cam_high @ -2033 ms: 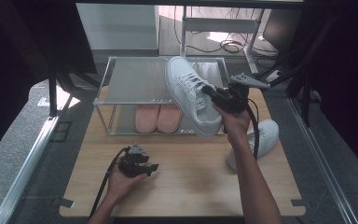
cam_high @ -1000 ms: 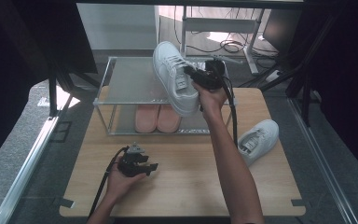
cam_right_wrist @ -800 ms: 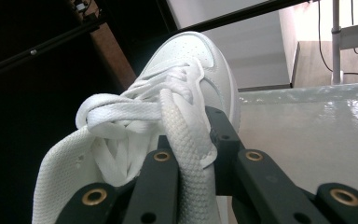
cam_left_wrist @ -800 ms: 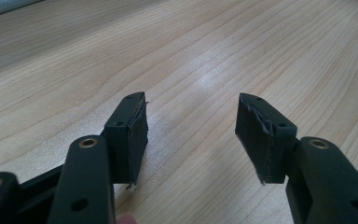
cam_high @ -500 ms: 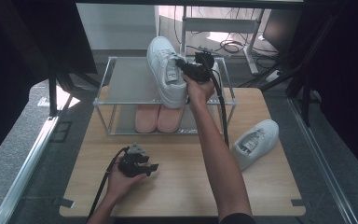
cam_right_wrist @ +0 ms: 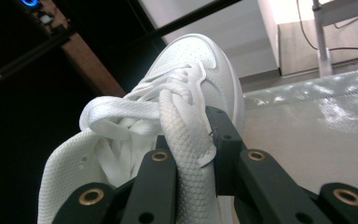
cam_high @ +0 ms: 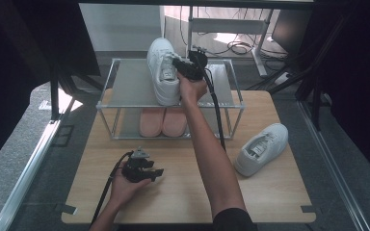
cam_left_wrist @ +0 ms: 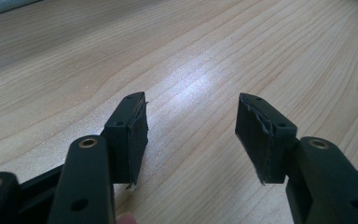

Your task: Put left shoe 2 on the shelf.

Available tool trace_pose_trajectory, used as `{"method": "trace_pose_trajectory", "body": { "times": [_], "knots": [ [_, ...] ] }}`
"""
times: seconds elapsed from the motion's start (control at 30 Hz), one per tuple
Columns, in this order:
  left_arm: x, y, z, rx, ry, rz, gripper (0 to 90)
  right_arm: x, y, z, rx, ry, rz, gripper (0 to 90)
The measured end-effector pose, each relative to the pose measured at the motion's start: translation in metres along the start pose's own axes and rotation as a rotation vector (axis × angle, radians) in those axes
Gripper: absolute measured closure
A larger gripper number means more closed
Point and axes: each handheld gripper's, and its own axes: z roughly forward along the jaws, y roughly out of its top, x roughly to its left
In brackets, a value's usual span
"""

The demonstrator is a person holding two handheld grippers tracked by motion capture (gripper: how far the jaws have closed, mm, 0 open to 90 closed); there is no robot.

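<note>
We have carried the white sneaker [cam_high: 163, 71] leftward over the rack's top shelf [cam_high: 127, 89], so set-down looks close. Our right gripper [cam_high: 183, 67] pinches its collar; the fingers have just eased slightly. The shoe's long axis runs front-to-back, toe away from us. Our left gripper [cam_high: 147, 172] rests open-fingered on the counter [cam_high: 183, 192].

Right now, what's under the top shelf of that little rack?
Under the top shelf lies a pair of pink slippers on the lower level; their toe ends are covered by the shelf.
</note>
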Motion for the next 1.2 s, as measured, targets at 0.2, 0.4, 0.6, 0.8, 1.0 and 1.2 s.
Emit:
{"method": "trace_pose_trajectory", "body": {
  "times": [0.2,0.4,0.6,0.8,1.0,1.2],
  "knots": [
    [-0.001,0.0,0.001,0.003,0.001,-0.002,44.5,-0.006,-0.005,0.008,0.026,-0.012,0.015,74.1],
    [-0.002,0.0,0.003,0.007,-0.001,0.005,44.5,-0.009,-0.002,0.011,0.052,0.052,0.032,55.4],
    [-0.004,0.0,0.005,0.011,-0.002,0.01,44.5,-0.003,0.006,-0.003,0.057,0.069,-0.055,54.3],
    [-0.002,0.0,0.004,0.014,0.002,0.009,44.5,-0.005,0.01,-0.031,0.036,0.1,-0.119,54.6],
    [0.002,0.001,0.002,0.002,0.004,-0.002,44.5,-0.012,0.008,-0.063,0.036,0.107,-0.178,57.4],
    [0.003,0.001,0.002,-0.002,0.004,-0.006,44.5,-0.025,-0.004,-0.094,0.037,0.126,-0.24,60.5]
  ]
}}
